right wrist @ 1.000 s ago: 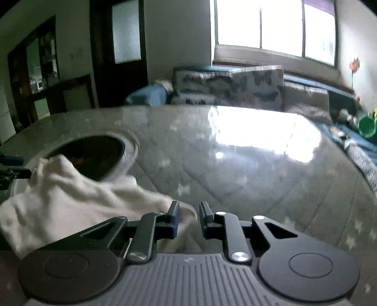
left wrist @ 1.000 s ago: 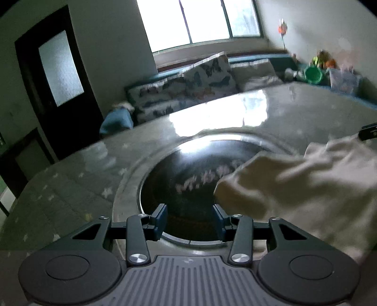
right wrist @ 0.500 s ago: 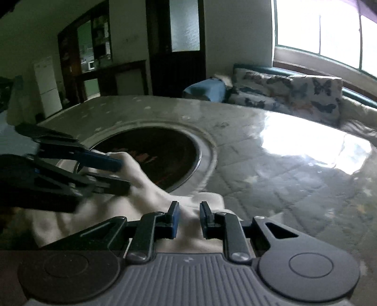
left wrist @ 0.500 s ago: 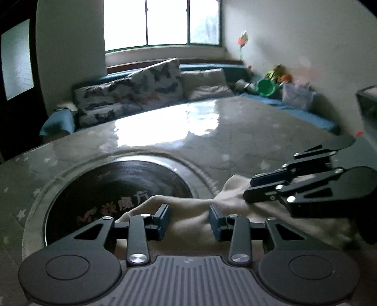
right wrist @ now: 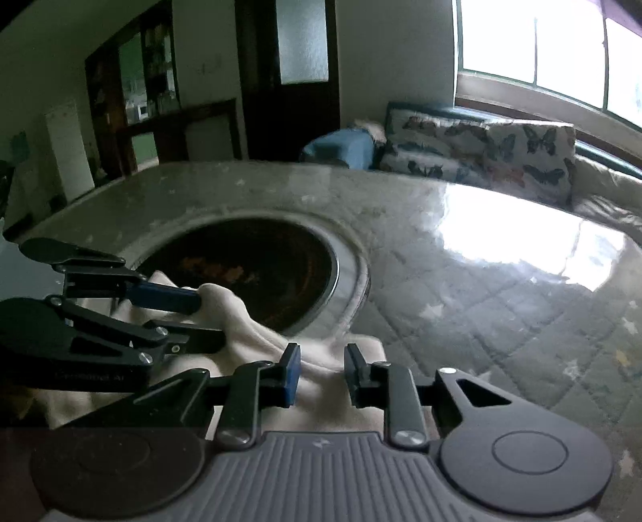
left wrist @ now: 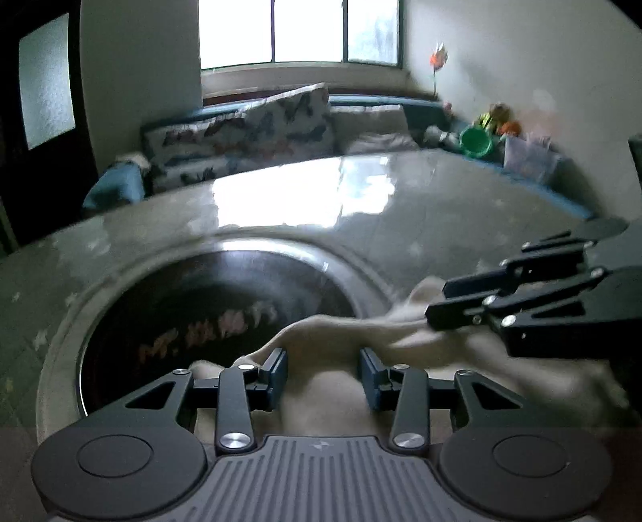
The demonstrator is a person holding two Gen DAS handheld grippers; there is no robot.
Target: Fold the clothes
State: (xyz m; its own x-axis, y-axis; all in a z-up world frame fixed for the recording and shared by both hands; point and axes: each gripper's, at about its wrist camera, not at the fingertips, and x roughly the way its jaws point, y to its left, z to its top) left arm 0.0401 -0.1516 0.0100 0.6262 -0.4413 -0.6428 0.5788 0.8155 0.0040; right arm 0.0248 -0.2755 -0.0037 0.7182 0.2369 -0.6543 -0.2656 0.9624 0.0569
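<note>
Cream-coloured cloth, a soft garment (left wrist: 341,341), lies bunched on the bench (left wrist: 421,225), its far edge draped over the rim of the dark round inset (left wrist: 200,305) sunk in the bench top. It looks light and limp, with loose ridges and folds; it should follow a pull easily, sag wherever it is unsupported, and slide readily on the glossy surface. A seam or a corner would make a firmer hold than a pinch of loose middle, though no hem can be picked out in the blur.

Left tongs (left wrist: 323,373) sit low over the near part of the cloth, jaws parted and opening, with a raised fold between them; the pads do not appear to press it. Right tongs (right wrist: 319,371) are just beside them, over the cloth's other side, gap narrower and also opening, fabric lying between the pads but seemingly not clamped. Each pair shows in the other's view, close together above the heap.

Beyond the bench stand a couch with butterfly-print cushions (right wrist: 481,148), a bright window (left wrist: 297,30) and a dark door (right wrist: 289,80).
</note>
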